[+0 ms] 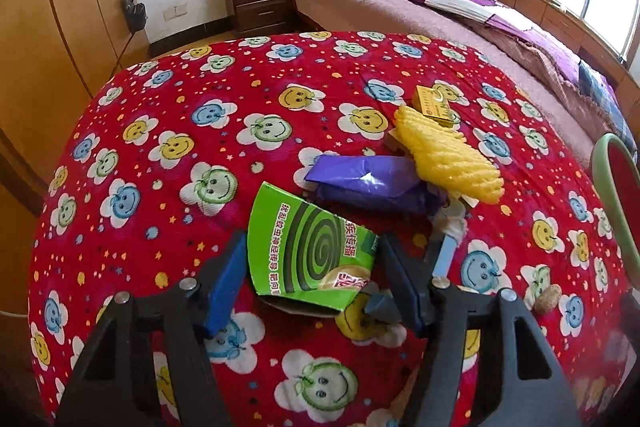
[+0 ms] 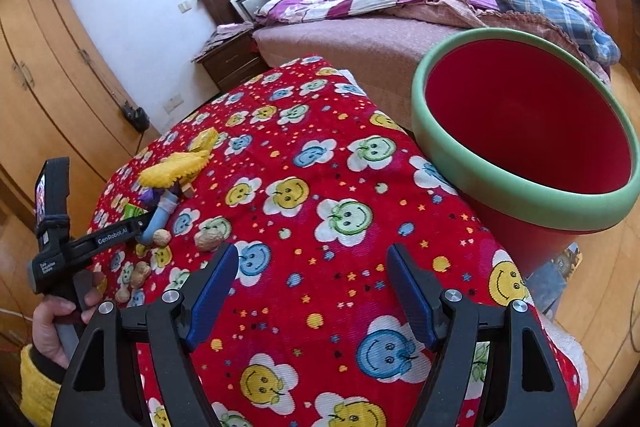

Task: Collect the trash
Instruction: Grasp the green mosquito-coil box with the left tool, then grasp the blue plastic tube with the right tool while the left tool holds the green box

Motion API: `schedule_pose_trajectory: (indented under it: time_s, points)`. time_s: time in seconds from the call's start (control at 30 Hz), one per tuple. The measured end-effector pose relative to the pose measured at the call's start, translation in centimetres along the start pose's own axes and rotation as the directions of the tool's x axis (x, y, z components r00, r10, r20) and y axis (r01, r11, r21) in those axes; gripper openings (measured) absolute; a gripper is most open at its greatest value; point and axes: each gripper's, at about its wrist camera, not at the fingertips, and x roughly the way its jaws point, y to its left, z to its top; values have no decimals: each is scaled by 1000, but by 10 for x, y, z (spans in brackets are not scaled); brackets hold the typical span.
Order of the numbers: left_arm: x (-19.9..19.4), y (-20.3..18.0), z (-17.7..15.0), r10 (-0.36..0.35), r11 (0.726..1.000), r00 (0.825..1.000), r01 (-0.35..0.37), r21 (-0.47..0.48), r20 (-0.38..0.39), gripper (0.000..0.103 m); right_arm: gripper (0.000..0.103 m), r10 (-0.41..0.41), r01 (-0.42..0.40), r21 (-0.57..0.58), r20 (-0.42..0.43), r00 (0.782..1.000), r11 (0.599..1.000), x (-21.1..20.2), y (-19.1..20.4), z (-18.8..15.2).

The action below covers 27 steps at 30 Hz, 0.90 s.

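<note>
Several scraps lie heaped on the red smiley-cloth surface (image 1: 168, 99): a green mosquito-coil box (image 1: 308, 251), purple wrapper (image 1: 368, 183), yellow foam net (image 1: 448, 155) and peanut shells (image 2: 208, 239). Left hand-held gripper (image 1: 312, 275) has its jaws apart around the green box, not yet closed, so the pickup looks underway; next comes squeezing shut and carrying it right to the red bin (image 2: 524, 131). Right hand-held gripper (image 2: 312, 287) hovers apart, empty, near the bin
</note>
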Motion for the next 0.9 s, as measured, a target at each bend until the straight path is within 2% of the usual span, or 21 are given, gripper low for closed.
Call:
schedule_pose_trajectory:
  time_s: [0.23, 0.47, 0.67, 0.9]
  points:
    - [-35, 19, -2, 19, 1000, 997, -17, -23, 78, 66, 77, 18, -18, -44, 11, 1000, 999, -3, 17, 6]
    - [-55, 50, -12, 46, 995, 995, -38, -90, 85, 66, 77, 72, -71, -151, 1, 997, 986, 3, 59, 14]
    - [-62, 77, -25, 90, 986, 993, -78, -149, 76, 66, 77, 143, -158, -202, -86, 986, 967, 26, 94, 17]
    - [-57, 103, -40, 97, 973, 994, -83, -217, 55, 66, 77, 130, -171, -298, -154, 980, 939, 59, 134, 15]
